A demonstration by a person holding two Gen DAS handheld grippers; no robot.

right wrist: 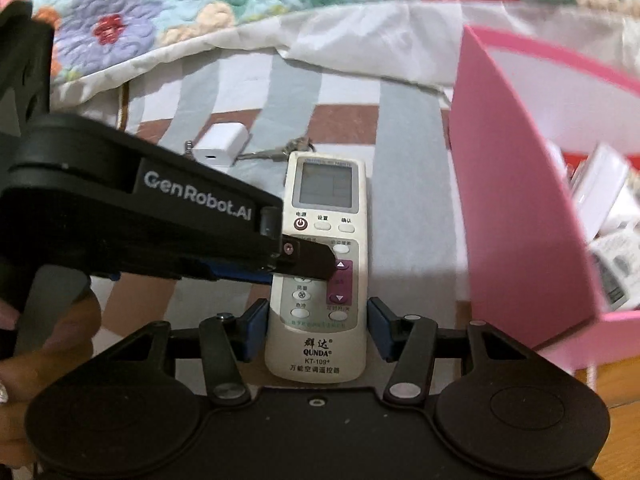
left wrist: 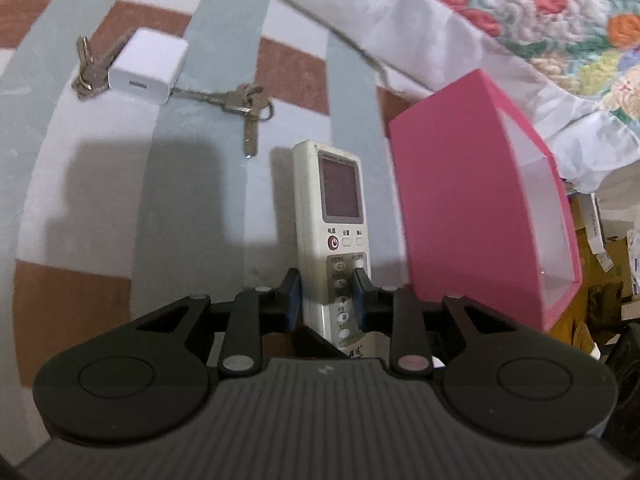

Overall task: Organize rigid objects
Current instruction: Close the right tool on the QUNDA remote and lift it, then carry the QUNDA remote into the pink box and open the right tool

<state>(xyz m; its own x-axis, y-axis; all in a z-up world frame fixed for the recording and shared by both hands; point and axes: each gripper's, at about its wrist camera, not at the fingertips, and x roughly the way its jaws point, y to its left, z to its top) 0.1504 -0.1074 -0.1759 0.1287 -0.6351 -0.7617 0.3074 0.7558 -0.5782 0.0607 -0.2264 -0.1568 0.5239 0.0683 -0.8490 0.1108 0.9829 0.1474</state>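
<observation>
- Left wrist view: a bedsheet point(left wrist: 120, 184) checked in grey, white and brown covers the surface; a floral quilt point(left wrist: 560, 12) with a white border lies along the far side.
- The white remote control point(left wrist: 332, 216) lies face up on the sheet, just left of the pink box point(left wrist: 460, 208), which stands tilted at the sheet's edge.
- The left gripper point(left wrist: 326, 296) straddles the remote's lower half; its blue pads point(left wrist: 294, 300) flank the remote, and whether they press it cannot be told.
- Farther off, a white charger cube point(left wrist: 150, 66) rests on a set of keys point(left wrist: 244, 100).
- Past the box, cluttered boxes and papers in the room are cut off and unclear.
- Right wrist view: the right gripper point(right wrist: 318, 328) stands released, its pads apart from the remote control's point(right wrist: 326, 200) sides near the printed lower end.
- The left gripper point(right wrist: 308, 266) crosses from the left, covering the remote's middle buttons; a hand point(right wrist: 60, 328) shows behind it.
- The pink box point(right wrist: 520, 200) holds white items point(right wrist: 600, 196), blurred and partly hidden by its wall.
</observation>
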